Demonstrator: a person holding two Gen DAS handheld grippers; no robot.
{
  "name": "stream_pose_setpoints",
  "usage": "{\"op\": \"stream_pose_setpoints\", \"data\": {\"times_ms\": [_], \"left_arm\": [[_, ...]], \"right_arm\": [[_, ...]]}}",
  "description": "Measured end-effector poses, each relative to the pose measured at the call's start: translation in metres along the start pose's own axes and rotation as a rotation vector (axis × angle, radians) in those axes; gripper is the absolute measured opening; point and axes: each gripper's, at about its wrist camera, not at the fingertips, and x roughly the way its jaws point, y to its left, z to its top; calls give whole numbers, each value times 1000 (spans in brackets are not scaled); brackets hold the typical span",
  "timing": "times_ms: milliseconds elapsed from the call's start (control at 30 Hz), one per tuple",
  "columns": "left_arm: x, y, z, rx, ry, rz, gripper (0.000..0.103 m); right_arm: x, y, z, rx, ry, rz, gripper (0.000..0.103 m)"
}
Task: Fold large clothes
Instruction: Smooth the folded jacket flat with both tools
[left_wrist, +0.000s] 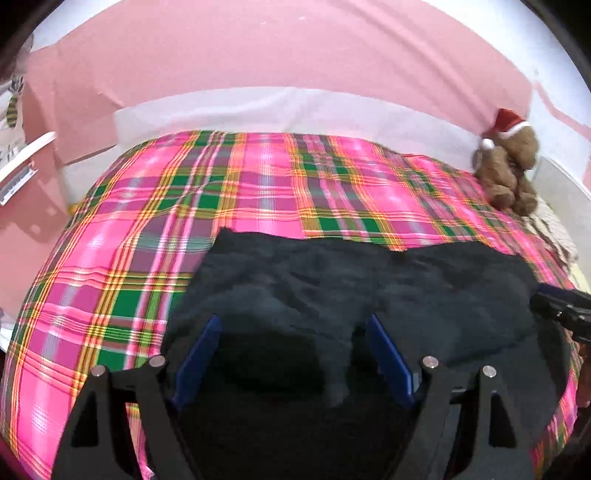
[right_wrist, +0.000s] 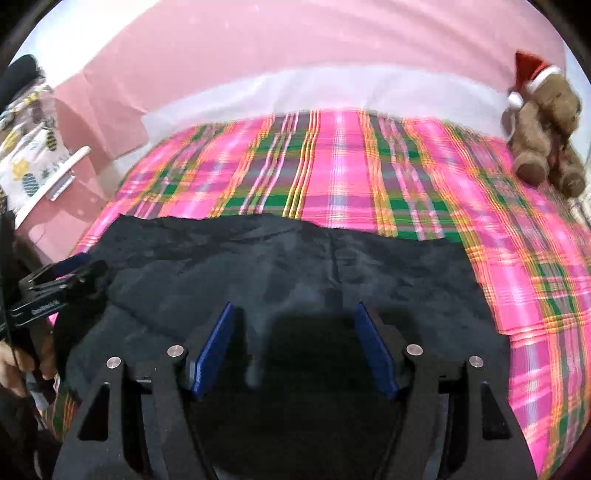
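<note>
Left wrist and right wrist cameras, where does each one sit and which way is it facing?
Left wrist view: on the left gripper, looking across the dark garment toward the pink wall; the right gripper shows at its right edge.
Right wrist view: on the right gripper, facing likewise; the left gripper shows at its left edge.
Shared: garment, plaid bedspread, teddy bear.

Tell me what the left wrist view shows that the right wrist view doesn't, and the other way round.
Only the left wrist view shows the left gripper from behind, jaws apart over the dark garment.

Only the right wrist view shows the right gripper from behind, also open, and more of the pineapple-print fabric.

Both show the garment, the plaid bedspread, the teddy bear in its Santa hat, and the pink wall.
</note>
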Motion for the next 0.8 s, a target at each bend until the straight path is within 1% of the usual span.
{"op": "stream_pose_setpoints", "data": {"times_ms": [33, 67, 133, 200, 267, 433, 500, 567, 633, 667, 733, 800], "left_arm": [[7, 5, 0, -2, 17, 6, 83], [16, 11, 0, -9, 44, 11, 83], [29, 17, -3, -31, 64, -16, 85], [36, 20, -5, -39, 61, -25, 86], [39, 17, -5, -40, 55, -24, 87], [46, 11, -6, -22, 40, -10, 87], [40, 12, -5, -23, 42, -16, 87], [26, 15, -1, -22, 29, -37, 87], [3, 23, -2, -27, -17, -75, 87], [-7, 28, -4, -26, -43, -83, 87], [-19, 41, -8, -32, -77, -70, 86], [-18, 54, -14, -49, -83, -70, 81]], "right_arm": [[18, 0, 3, -3, 41, -12, 67], [31, 0, 6, -25, 58, -35, 67], [49, -1, 8, -47, 72, -64, 67], [57, -9, 8, -13, 85, -61, 67], [63, -10, 7, -20, 87, -75, 67], [69, -14, 7, -8, 68, -77, 68], [59, -16, 6, 3, 41, -63, 68], [37, -19, 3, 13, 7, -57, 68], [11, -23, -4, 5, -41, -65, 68], [-8, -29, -11, -5, -80, -66, 68], [-29, -43, -25, -9, -119, -104, 68], [-35, -65, -39, 17, -118, -147, 68]]}}
